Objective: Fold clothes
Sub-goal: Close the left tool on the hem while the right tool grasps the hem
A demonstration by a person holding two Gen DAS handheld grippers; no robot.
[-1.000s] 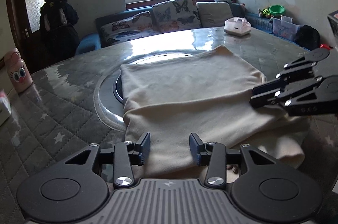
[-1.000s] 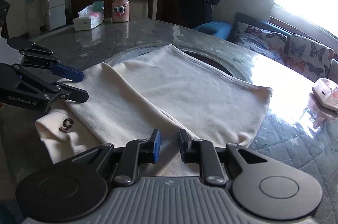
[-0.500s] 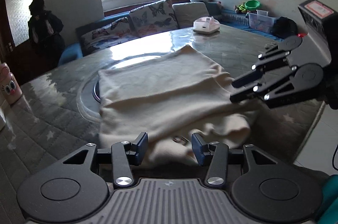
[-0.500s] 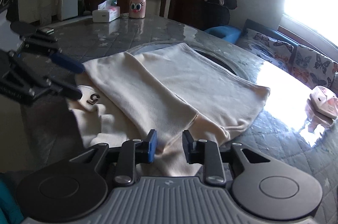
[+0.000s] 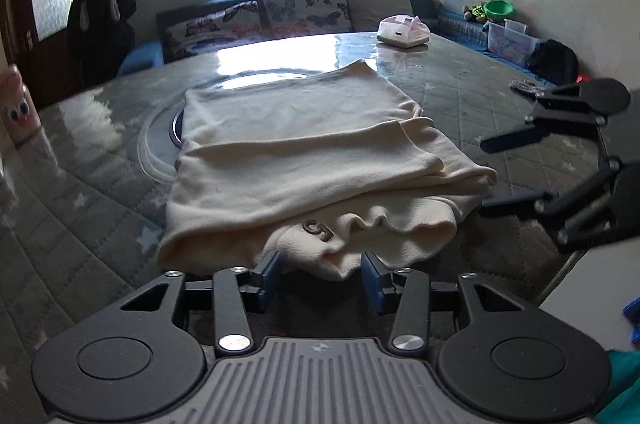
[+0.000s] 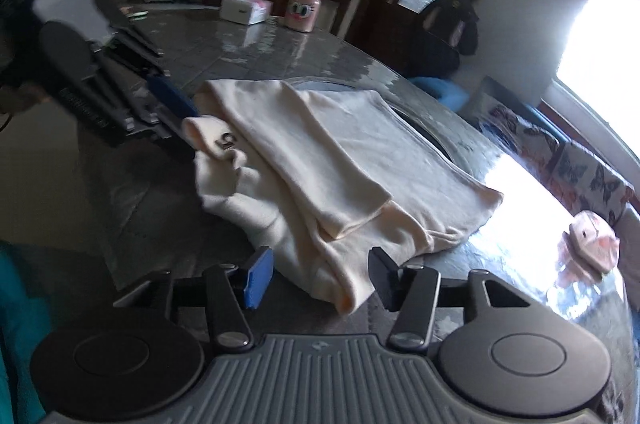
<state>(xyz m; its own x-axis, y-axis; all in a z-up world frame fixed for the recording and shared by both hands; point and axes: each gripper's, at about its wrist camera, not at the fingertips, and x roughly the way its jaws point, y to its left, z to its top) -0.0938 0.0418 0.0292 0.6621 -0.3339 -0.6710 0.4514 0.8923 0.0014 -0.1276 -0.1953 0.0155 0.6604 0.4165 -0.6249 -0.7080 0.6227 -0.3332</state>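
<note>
A cream garment (image 5: 304, 152) lies folded on the grey round table (image 5: 80, 224), its bunched collar end near the front edge. That end bears a small brown mark (image 5: 318, 230). My left gripper (image 5: 322, 274) has this bunch between its jaws, which are closing; the pads stand at the cloth's sides without a firm pinch. In the right wrist view the left gripper (image 6: 188, 126) sits at the same collar end of the garment (image 6: 340, 160). My right gripper (image 6: 320, 276) is opening, and a folded corner lies loose between its jaws. The left wrist view shows the right gripper (image 5: 484, 178) at the garment's right tip.
A glass turntable ring (image 5: 160, 132) sits under the garment. A white and pink tissue holder (image 5: 402, 32) stands at the far side, a pink bottle (image 6: 306, 4) and a white tissue box (image 6: 244, 10) at another. A person (image 5: 100, 24) stands by the door. The table's edge (image 5: 560, 272) is close.
The right gripper's jaws have spread from nearly shut to wide, and that wrist has rolled. The left gripper has drawn back, so the marked collar end now lies between its jaws.
</note>
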